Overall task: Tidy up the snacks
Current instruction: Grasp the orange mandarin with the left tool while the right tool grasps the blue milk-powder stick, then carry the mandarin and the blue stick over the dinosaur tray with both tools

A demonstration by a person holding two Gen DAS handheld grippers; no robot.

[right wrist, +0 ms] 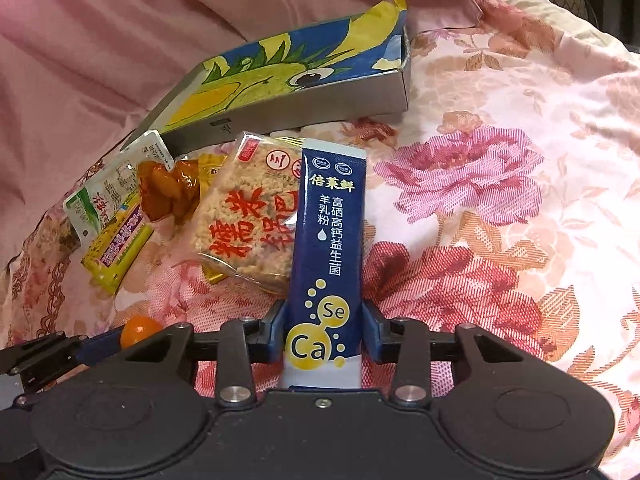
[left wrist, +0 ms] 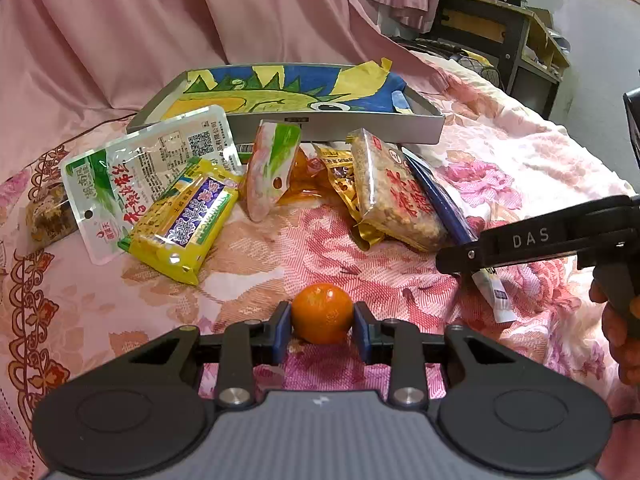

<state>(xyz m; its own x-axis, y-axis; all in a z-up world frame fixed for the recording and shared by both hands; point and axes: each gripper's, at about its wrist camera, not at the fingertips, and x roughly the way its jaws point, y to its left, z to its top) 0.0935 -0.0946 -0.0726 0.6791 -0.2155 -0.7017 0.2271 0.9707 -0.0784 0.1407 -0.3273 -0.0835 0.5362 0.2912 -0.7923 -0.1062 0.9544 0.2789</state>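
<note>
My left gripper (left wrist: 322,326) is shut on a small orange tangerine (left wrist: 322,313), low over the floral bedspread. My right gripper (right wrist: 324,330) is shut on a long blue milk-powder sachet (right wrist: 328,240) that points forward; it also shows in the left wrist view (left wrist: 436,204) at the right. A grey box with a dinosaur drawing inside (left wrist: 288,92) lies behind the snacks. Loose snacks lie in front of it: a puffed-rice bar (left wrist: 396,192), a yellow packet (left wrist: 184,224), a green-and-white packet (left wrist: 132,172), a pink-and-green packet (left wrist: 268,168) and orange and gold packets (left wrist: 320,176).
Pink fabric (left wrist: 120,32) rises behind the box. A dark shelf unit (left wrist: 500,36) stands at the back right. A small brown snack (left wrist: 50,216) lies at the far left. The bedspread (right wrist: 500,220) spreads to the right of the sachet.
</note>
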